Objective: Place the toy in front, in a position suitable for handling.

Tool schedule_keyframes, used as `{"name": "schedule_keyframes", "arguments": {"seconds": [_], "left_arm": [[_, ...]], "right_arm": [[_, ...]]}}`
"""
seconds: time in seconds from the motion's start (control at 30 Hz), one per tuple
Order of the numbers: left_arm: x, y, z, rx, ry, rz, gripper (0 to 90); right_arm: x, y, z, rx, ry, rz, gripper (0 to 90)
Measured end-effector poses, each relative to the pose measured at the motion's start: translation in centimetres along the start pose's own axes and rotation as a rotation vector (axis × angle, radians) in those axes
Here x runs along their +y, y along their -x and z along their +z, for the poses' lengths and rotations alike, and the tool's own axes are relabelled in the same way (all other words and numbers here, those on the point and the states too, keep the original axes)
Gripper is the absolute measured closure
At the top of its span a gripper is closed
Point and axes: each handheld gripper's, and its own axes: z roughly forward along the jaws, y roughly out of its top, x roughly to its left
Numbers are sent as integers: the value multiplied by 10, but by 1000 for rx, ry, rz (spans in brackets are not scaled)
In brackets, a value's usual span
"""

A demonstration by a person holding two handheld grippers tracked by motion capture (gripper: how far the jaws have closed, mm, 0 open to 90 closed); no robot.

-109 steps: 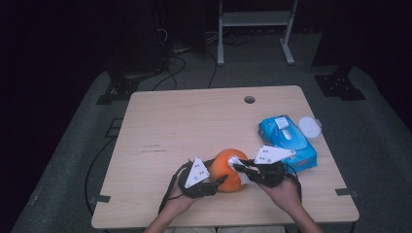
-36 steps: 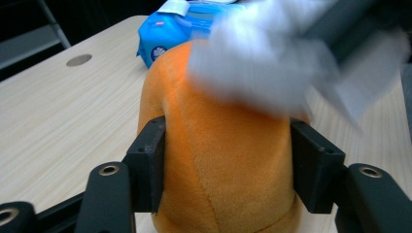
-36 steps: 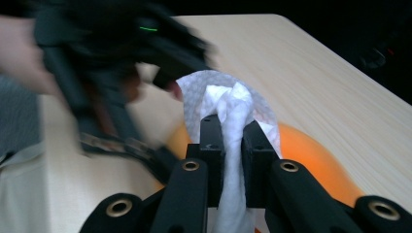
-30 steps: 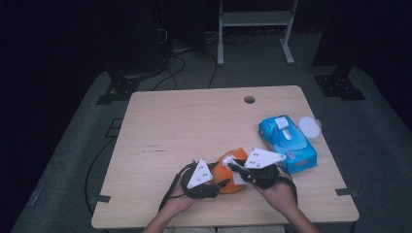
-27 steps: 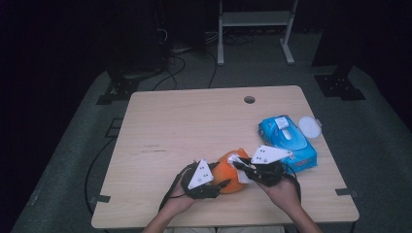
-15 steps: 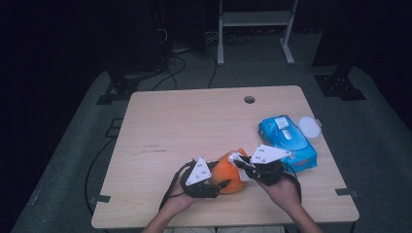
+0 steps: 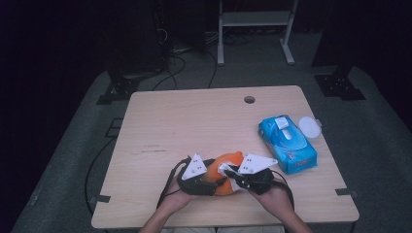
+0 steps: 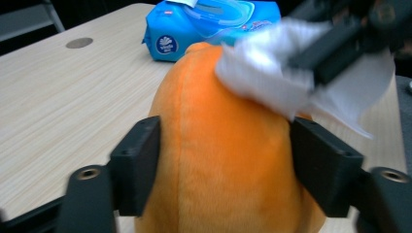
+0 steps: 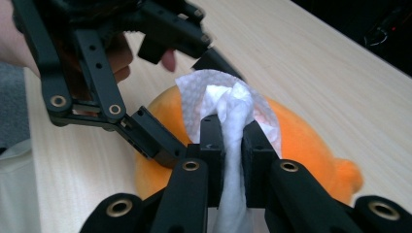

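Note:
An orange plush toy lies on the wooden table near its front edge. My left gripper has it from the left, one pad against each side of its body; the jaws have just been opening with the toy still between them. From the right, my right gripper is shut on a bunched white wipe. That wipe rests on the top of the toy. In the left gripper view the wipe is blurred over the toy's upper right.
A blue pack of wet wipes lies at the right of the table, with a round white lid beside it at the table's edge. A cable hole sits near the far edge. Dark floor, cables and stands surround the table.
My right gripper has shifted the wipe a little to the right over the toy's top. Both hands otherwise keep their place at the front edge.

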Motion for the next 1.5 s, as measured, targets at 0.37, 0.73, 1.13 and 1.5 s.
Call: {"name": "schedule_keyframes", "arguments": {"seconds": [0.37,0.73,1.13,1.5], "left_arm": [[-10,-10,-4,8,-12,23,399],[-13,-7,-5,7,-7,35,409],[-13,-2,-4,2,1,50,415],[-11,3,-3,1,6,78,417]], "right_arm": [[-10,9,-5,2,33,40,815],[-27,39,-7,-23,41,161,813],[-24,38,-8,-7,59,159,812],[-27,44,-8,-33,53,175,812]]}}
